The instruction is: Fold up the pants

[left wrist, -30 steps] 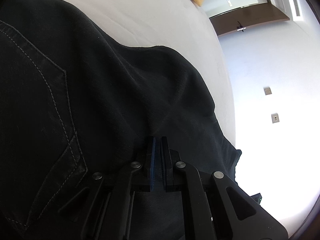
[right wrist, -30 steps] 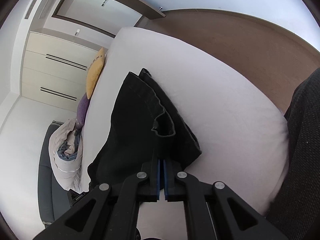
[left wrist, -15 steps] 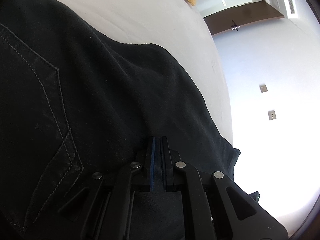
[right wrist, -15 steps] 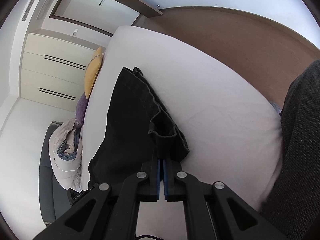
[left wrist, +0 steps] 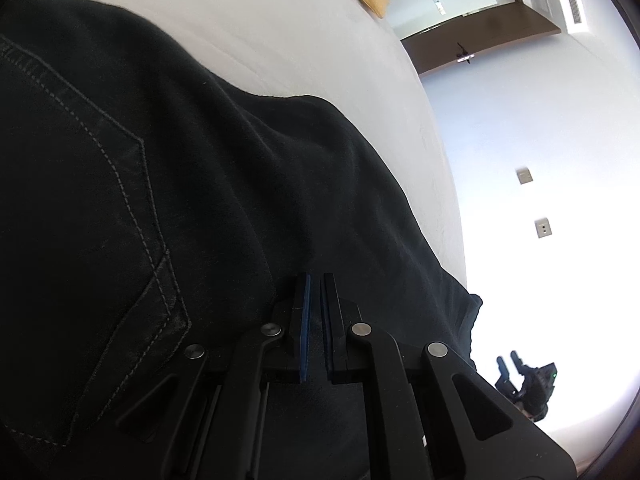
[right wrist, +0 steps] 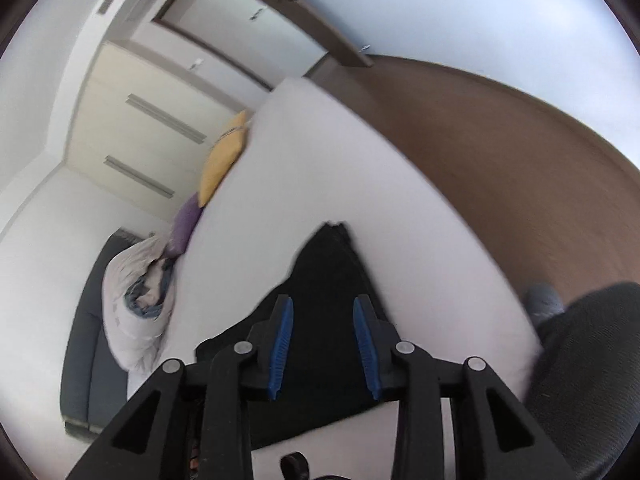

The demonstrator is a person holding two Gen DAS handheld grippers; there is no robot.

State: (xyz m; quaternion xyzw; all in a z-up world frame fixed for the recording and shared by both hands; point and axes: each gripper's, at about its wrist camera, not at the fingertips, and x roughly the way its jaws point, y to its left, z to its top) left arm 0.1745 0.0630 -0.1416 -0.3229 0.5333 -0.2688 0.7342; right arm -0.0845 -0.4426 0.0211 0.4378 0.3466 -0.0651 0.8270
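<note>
Black denim pants [left wrist: 168, 208] with grey-stitched back pocket lie spread on a white bed sheet [left wrist: 280, 32], filling the left wrist view. The left gripper [left wrist: 316, 300] sits with its blue-padded fingers nearly together, a narrow slit between them, over the dark cloth; whether cloth is pinched cannot be told. The right gripper [right wrist: 322, 320] hangs with jaws wide apart above the pants [right wrist: 328, 280], holding nothing. A yellow pillow [right wrist: 224, 156] and purple cushion [right wrist: 186, 224] rest at the bed's far edge.
</note>
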